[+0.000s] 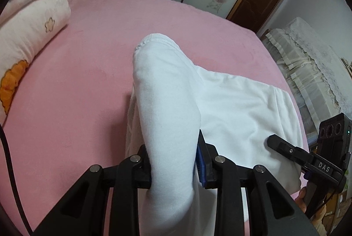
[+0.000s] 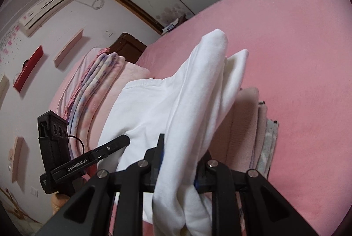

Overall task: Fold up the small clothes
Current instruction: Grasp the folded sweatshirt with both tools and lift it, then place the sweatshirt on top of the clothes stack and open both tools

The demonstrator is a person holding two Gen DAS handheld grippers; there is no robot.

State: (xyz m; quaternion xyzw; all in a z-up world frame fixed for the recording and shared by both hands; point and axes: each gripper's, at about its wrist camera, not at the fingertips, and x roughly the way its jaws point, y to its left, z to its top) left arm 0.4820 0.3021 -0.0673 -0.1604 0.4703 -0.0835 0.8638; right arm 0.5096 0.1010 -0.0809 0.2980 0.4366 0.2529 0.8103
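The white garment [image 1: 231, 104] hangs lifted above the pink bed [image 1: 88, 82], held up at two places. A thick fold of it runs between the pads of the left gripper [image 1: 173, 167], whose jaws are clamped on the cloth, and the cuffed end of that fold sticks out past the fingers over the bed. The right gripper [image 2: 176, 172] is likewise closed on a bunched fold of the same garment, with the loose part drooping below the jaws. On the bed beneath the garment, seen from the right wrist, lies a small stack of folded clothes [image 2: 261, 132]. At the head of the bed rest a cream pillow [image 1: 33, 31] with flower patches and a folded striped quilt [image 2: 96, 86].
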